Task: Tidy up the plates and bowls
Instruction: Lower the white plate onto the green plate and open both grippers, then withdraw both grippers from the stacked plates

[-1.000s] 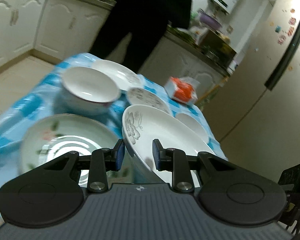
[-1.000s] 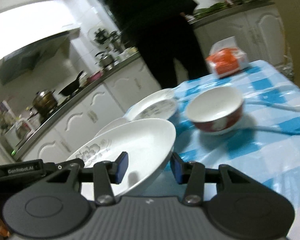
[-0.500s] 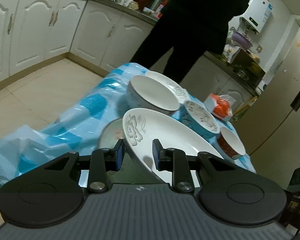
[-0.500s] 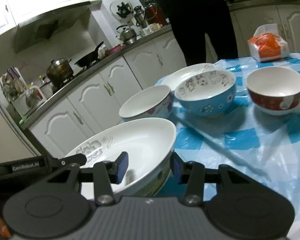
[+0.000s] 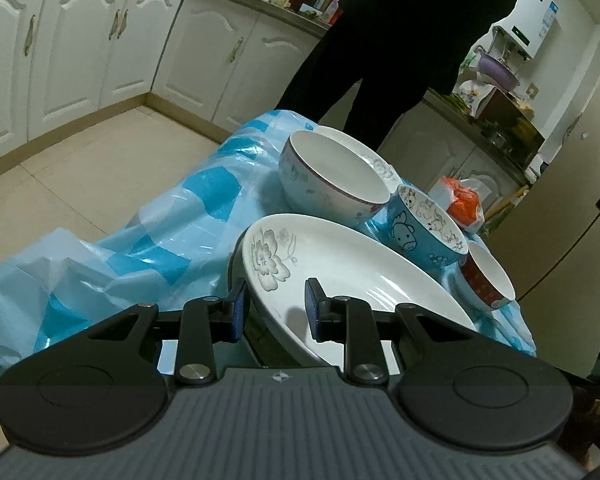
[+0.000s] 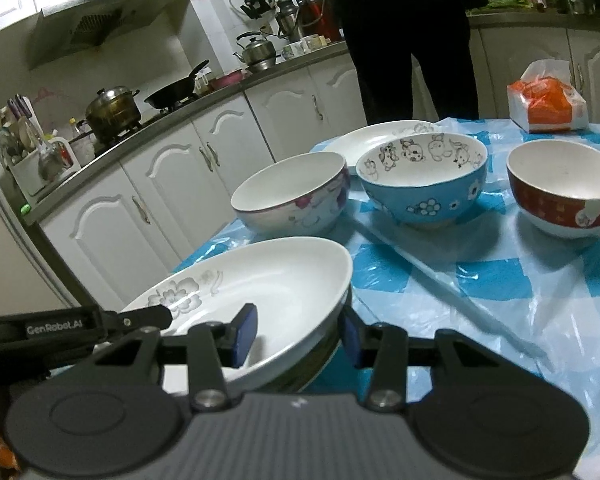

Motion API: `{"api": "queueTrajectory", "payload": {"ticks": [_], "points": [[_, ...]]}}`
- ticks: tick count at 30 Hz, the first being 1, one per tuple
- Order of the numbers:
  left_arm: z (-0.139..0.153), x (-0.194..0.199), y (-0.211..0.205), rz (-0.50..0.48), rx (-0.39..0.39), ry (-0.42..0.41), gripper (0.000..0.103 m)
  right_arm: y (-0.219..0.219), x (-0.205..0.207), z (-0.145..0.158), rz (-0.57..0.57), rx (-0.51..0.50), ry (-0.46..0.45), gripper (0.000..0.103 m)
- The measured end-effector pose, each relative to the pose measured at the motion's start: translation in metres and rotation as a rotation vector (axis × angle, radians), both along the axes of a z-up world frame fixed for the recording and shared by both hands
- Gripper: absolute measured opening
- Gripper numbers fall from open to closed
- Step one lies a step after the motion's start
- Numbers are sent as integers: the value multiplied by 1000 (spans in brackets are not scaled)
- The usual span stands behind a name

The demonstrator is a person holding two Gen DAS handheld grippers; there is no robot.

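Both grippers, L (image 5: 274,314) & R (image 6: 296,334), jaws pinching flower plate (image 5: 352,276), now lowered onto green plate (image 6: 320,354) at 6 o'clock — stack nearly done.

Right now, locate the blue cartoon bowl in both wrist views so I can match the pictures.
Left wrist view: the blue cartoon bowl sits right of centre, behind the flower-print plate, between the large white bowl and the red bowl.
Right wrist view: it sits upper right of centre, again between those two bowls.
Shared landmark: the orange tissue pack behind the bowls.
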State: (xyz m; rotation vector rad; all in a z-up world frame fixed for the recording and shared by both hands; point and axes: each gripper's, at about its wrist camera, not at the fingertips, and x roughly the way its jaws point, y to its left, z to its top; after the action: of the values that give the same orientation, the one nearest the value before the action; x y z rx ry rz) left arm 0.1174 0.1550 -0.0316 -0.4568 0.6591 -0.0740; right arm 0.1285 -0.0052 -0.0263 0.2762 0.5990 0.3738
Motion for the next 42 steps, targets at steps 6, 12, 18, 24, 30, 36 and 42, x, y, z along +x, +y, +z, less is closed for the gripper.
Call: {"api": "queueTrajectory", "payload": {"ticks": [6,12,18,24,30,36,42], "points": [[-4,-1,2,-8,-6,-5,28,2,1,-6,1,-24,25,46],[-5,-3,7,-11,-16,-10,35,-2,-2,-1,4,-3,7,68],[-2,-12,10,-10,-17,-38,50,-19,-8,3,-43,48,7,82],[8,-25,15,23,33,-67,84,-41,-15,1,-126,119,29,91],[12,-36,13,15,43,-63,98,-53,-24,-1,-188,168,52,93],[13,-43,-1,-20,47,-51,102,-57,-35,4,-212,176,29,96],[14,-49,-20,-79,46,-50,103,-62,-45,9,-233,170,5,98]]}}
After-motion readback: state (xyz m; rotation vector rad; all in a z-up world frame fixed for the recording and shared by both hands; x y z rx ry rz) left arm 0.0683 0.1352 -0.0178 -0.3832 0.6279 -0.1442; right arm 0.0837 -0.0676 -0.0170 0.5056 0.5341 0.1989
